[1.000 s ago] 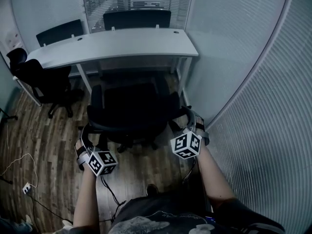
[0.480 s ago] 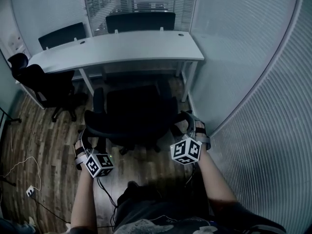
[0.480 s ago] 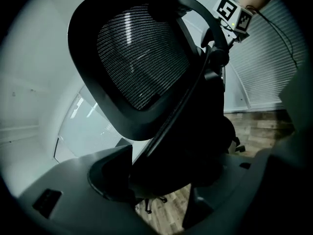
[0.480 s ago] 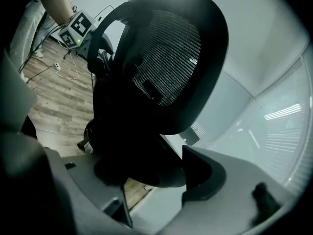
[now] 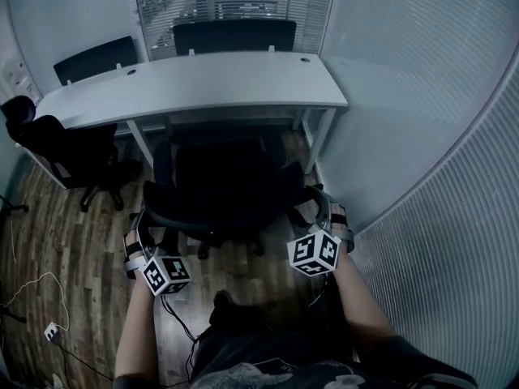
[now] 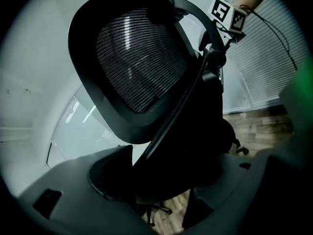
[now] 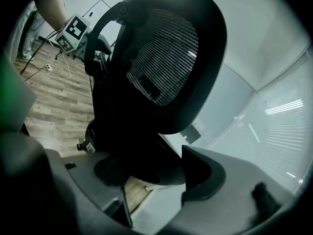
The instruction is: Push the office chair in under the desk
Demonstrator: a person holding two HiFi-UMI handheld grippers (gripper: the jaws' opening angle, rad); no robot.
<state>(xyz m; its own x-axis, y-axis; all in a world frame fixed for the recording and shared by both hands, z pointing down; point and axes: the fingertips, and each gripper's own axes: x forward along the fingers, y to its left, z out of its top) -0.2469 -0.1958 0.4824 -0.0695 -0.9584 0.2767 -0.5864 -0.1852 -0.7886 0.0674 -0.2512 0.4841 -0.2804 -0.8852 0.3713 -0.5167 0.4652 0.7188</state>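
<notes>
The black mesh-backed office chair (image 5: 223,186) stands in front of the white desk (image 5: 195,83), its seat facing the desk's front edge. In the head view my left gripper (image 5: 139,232) is at the backrest's left side and my right gripper (image 5: 323,209) at its right side. In the left gripper view the backrest frame (image 6: 142,67) fills the gap between the left gripper's (image 6: 166,180) jaws, which have just been closing a little onto it. The right gripper view shows the backrest (image 7: 166,58) rising over the right gripper (image 7: 146,173), with its lower edge caught between the jaws.
Another black chair (image 5: 61,148) stands at the desk's left end and two more (image 5: 235,35) behind it. A ribbed glass partition (image 5: 422,136) runs close on the right. The desk's right leg (image 5: 324,140) is beside the chair. Cables and a socket (image 5: 53,329) lie on the wood floor.
Both grippers and the chair have moved forward toward the desk, and the desk's front edge now sits nearer the chair's seat. The person has stepped forward behind them.
</notes>
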